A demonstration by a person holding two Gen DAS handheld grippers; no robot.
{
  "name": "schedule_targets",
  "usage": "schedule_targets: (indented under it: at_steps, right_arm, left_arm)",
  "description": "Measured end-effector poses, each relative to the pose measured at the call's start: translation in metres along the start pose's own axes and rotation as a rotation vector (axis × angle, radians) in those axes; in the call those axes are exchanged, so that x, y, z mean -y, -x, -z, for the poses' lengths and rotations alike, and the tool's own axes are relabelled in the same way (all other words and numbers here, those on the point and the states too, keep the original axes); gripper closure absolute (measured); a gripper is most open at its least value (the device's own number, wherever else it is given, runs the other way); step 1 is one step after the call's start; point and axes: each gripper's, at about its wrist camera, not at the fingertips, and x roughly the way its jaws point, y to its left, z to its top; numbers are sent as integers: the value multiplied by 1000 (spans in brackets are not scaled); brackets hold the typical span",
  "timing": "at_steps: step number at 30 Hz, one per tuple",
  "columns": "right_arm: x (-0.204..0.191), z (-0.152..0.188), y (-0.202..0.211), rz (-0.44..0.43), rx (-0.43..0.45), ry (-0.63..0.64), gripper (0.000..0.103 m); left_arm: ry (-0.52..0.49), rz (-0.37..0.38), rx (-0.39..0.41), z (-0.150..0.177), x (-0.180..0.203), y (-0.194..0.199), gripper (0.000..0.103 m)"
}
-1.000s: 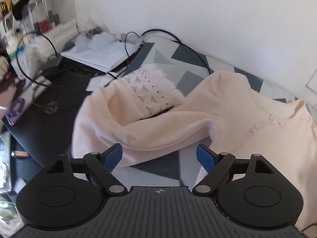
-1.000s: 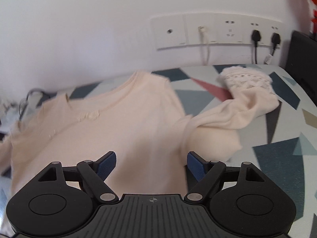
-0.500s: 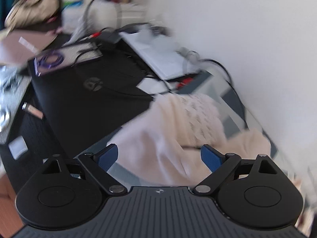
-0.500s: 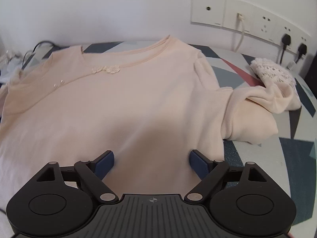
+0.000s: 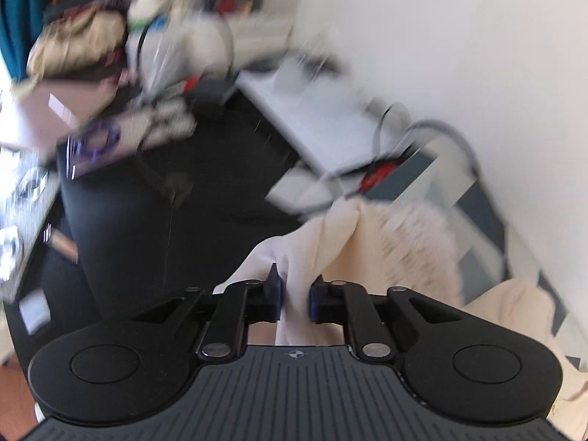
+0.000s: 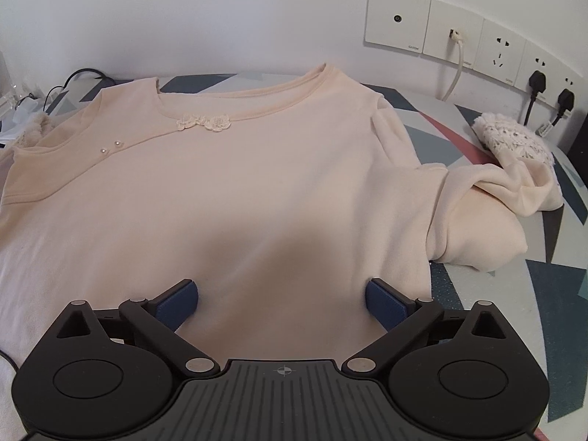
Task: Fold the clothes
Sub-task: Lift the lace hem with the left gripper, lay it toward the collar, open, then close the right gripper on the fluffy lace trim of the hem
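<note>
The left wrist view is smeared with blur. The left gripper [image 5: 295, 296] pinches a sleeve [image 5: 305, 246]; the right gripper [image 6: 282, 303] hangs wide open over the top [image 6: 239, 191]

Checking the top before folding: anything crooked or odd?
The top lies flat, but its sleeve near the wall sockets is bunched and doubled over. The left hand-held gripper pinches the other sleeve.

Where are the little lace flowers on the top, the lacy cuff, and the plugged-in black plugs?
lace flowers [image 6: 203, 123], right wrist view, middle of the trim below the neckline
lace cuff [image 6: 514, 141], right wrist view, middle of the white lace
black plugs [image 6: 537, 81], right wrist view, left plug's body
</note>
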Motion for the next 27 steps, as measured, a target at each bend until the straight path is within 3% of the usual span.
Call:
schedule_targets:
  at_steps: [5,7,8,10,12,14,17,19,21,27]
  right_arm:
    - [-2,-1,-2,3,-1,-2,1]
    - [-3,-2,-2,4,-3,-1,1]
    - [-3,-2,-2,5,-4,-1,1]
    - [-3,-2,-2,4,-2,0,1]
    - [-3,-1,-2,2,2,2,1]
    - [-3,0,-1,1,7,3,1]
    - [-3,1,0,-2,13,6,1]
    - [-3,2,0,-3,18,8,1]
    - [-3,3,1,-5,22,9,1]
    - [-3,5,2,-8,33,12,1]
  left_arm:
    - [-194,354,229,-2,64,72,91]
    - [-350,530,267,12,96,99,91]
    - [-438,616,260,23,111,109,91]
    - [-602,766,161,53,140,116,90]
    - [-745,844,34,86,159,115,88]
    - [-871,830,-49,117,168,109,85]
    - [-974,746,-80,146,162,99,62]
    - [-987,715,-68,153,152,96,41]
    - [-969,687,-54,148,141,91,33]
    - [-963,592,-92,135,120,81,31]
